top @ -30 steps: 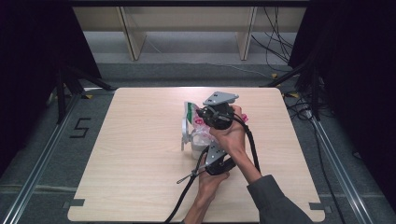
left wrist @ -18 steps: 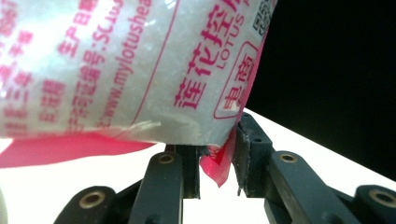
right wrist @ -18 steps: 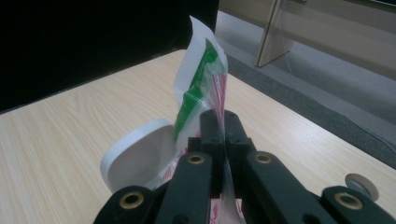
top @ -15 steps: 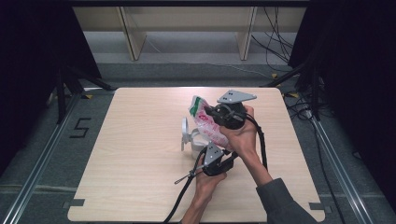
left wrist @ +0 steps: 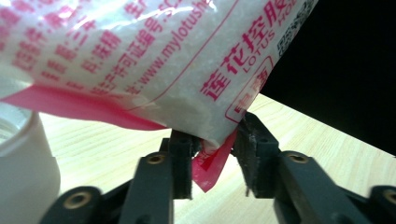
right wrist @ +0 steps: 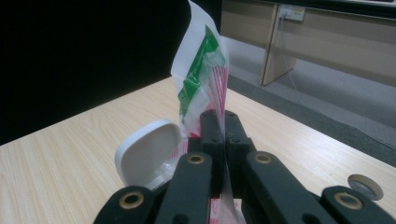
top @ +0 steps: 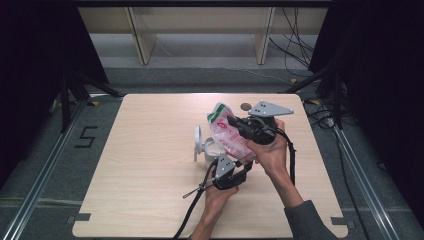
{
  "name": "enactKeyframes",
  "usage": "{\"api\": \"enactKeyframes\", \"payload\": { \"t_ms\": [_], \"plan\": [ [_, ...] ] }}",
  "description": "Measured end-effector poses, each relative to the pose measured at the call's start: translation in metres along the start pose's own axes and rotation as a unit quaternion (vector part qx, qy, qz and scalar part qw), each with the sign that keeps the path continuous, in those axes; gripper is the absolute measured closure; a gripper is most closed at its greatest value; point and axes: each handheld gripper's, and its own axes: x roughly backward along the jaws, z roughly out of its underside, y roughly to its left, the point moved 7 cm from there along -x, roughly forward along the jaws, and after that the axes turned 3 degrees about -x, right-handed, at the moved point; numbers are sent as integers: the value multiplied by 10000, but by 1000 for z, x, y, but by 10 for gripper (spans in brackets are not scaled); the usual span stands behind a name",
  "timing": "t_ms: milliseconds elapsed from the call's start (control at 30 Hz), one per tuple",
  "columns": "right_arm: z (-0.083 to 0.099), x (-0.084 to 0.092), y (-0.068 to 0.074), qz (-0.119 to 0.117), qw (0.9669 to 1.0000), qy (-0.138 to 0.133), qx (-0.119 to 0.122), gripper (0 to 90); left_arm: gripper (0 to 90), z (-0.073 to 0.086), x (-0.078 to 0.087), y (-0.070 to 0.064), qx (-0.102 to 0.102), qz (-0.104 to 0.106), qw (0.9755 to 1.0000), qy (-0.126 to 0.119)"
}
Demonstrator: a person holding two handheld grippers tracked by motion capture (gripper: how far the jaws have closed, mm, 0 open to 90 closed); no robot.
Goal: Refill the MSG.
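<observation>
The right gripper sits a little right of the middle of the high view, held in a hand that comes up from the bottom right. Its two black jaws are pressed tight together on the top edge of a plastic bag. In the right gripper view the bag stands up thin and tall between the jaws in the middle of the frame, with a green patch and pink stripes on it. The left gripper is just below, near the middle of the high view, held by the other hand from the bottom of the frame. Its jaws have just been opening. In the left gripper view the pink bottom corner of the bag hangs between them, close to the left jaw, and there is a gap next to the right jaw, so they do not squeeze it. The bag fills the top of that frame, white grains inside and pink writing on it. A white jar stands on the wooden table just left of the bag, with its round lid flipped up. In the left gripper view the jar is at the lower left, under the bag. A small round grey thing lies on the table just above the right gripper.
</observation>
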Motion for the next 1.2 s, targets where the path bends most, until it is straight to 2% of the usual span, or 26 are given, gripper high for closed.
{"api": "enactKeyframes", "payload": {
  "t_ms": [33,67,133,167,200,233,333,367,400,433,467,500,667,700,733,833,867,967,1033,1067,1100,1200],
  "plan": [
    [0,0,0,0,10000,0,0,900,664,1,1,0,20,11,10000,9],
    [3,2,0,-92,9997,-47,-200,900,650,2,1,0,6,10,10000,16],
    [4,2,-1,-96,9997,-109,-213,900,635,3,2,1,4,37,10000,-11],
    [7,4,-2,-109,9990,-222,-384,900,617,5,4,2,13,19,10000,55],
    [8,5,-4,-136,9990,-277,-317,900,604,5,4,2,23,25,10000,60],
    [9,6,-3,-122,9985,-310,-439,900,592,5,5,1,26,57,10000,35],
    [11,11,-3,-189,9976,-447,-501,900,519,4,9,0,8,113,9999,26],
    [10,13,-4,-243,9972,-523,-483,900,480,3,15,0,44,142,9999,86],
    [11,15,-3,-239,9964,-558,-592,900,456,3,15,0,44,142,9999,86],
    [11,15,-3,-239,9964,-558,-592,900,456,2,17,0,42,193,9998,73],
    [12,18,-5,-238,9961,-646,-544,900,420,2,20,0,62,133,9998,142],
    [13,20,-5,-283,9955,-642,-640,900,401,0,20,-3,188,229,9996,17],
    [17,23,-6,-309,9947,-664,-726,900,329,4,25,-2,165,149,9997,129],
    [18,23,-6,-283,9948,-657,-720,900,329,5,27,-1,140,47,9997,208],
    [18,23,-7,-271,9953,-704,-615,900,308,6,29,1,152,7,9996,244],
    [18,24,-7,-303,9944,-709,-716,900,305,9,32,4,188,29,9996,221],
    [20,27,-9,-215,9946,-710,-723,900,307,11,36,6,184,14,9995,260],
    [24,28,-11,-193,9947,-667,-761,900,303,10,40,6,171,2,9996,226],
    [29,29,-15,-202,9945,-673,-781,900,298,10,46,5,-11,91,9996,280],
    [29,29,-15,-202,9945,-673,-781,900,297,10,46,5,-11,91,9996,280],
    [34,31,-19,-181,9938,-653,-882,900,295,11,48,5,-109,110,9992,364],
    [42,36,-25,-123,9943,-617,-858,900,292,13,52,7,-138,94,9991,383]
  ]
}}
